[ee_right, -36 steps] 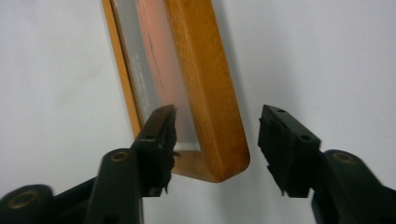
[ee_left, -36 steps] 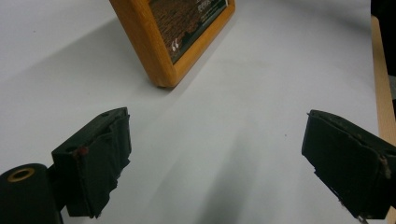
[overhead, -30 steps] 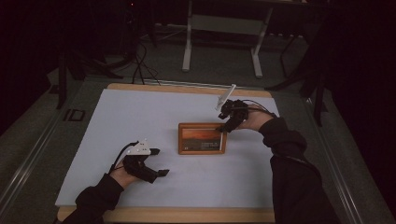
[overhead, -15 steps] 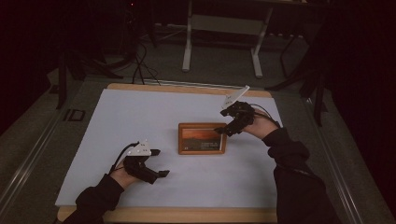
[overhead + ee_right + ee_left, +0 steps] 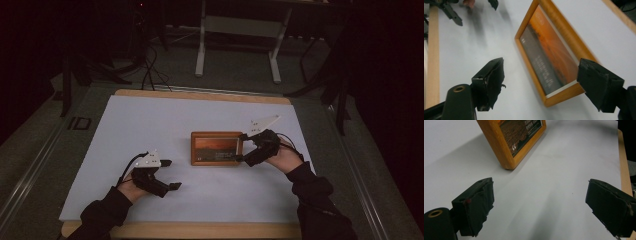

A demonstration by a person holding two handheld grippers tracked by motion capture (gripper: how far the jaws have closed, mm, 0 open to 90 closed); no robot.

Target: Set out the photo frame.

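Wooden rectangular picture frame [image 5: 216, 148] lies flat, print blurred; right gripper [image 5: 243, 147], just opened, straddles its end; left gripper [image 5: 170, 174] gapes empty.

Your high view looks forward and down on the table [image 5: 150, 120]; both gripper views, low and close, share the wooden frame [image 5: 499, 147].

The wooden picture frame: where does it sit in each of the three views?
High view: wooden picture frame lies flat at table centre, right gripper at its right end.
Left gripper view: its corner shows top centre, beyond the open fingers.
Right gripper view: centre-right, running diagonally.
Shared landmark: the white table surface under it.
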